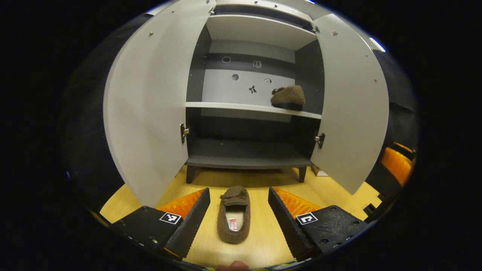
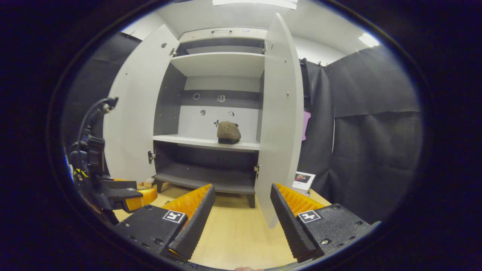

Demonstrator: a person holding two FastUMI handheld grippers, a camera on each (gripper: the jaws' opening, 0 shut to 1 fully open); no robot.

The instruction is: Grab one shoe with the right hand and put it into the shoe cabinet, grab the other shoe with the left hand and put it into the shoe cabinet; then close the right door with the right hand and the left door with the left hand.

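Note:
A brown slipper [image 1: 234, 214] lies on the wooden floor, toe toward the cabinet, between the open fingers of my left gripper [image 1: 238, 203], which does not touch it. The other brown slipper [image 1: 288, 97] rests on the right end of the cabinet's middle shelf [image 1: 226, 106]; the right gripper view shows that slipper [image 2: 228, 132] too. Both cabinet doors, left [image 1: 145, 109] and right [image 1: 354, 105], stand wide open. My right gripper [image 2: 241, 199] is open and empty above the floor, in front of the right door's edge [image 2: 280, 120]. The left gripper [image 2: 109, 192] appears at the left in the right gripper view.
The grey cabinet stands on short legs [image 1: 190, 174] on a light wooden floor [image 2: 233, 233]. Black cloth walls [image 2: 369, 150] close the booth on the right. A small printed card [image 2: 303, 180] leans by the cabinet's right foot. The bottom shelf [image 1: 244, 156] holds nothing.

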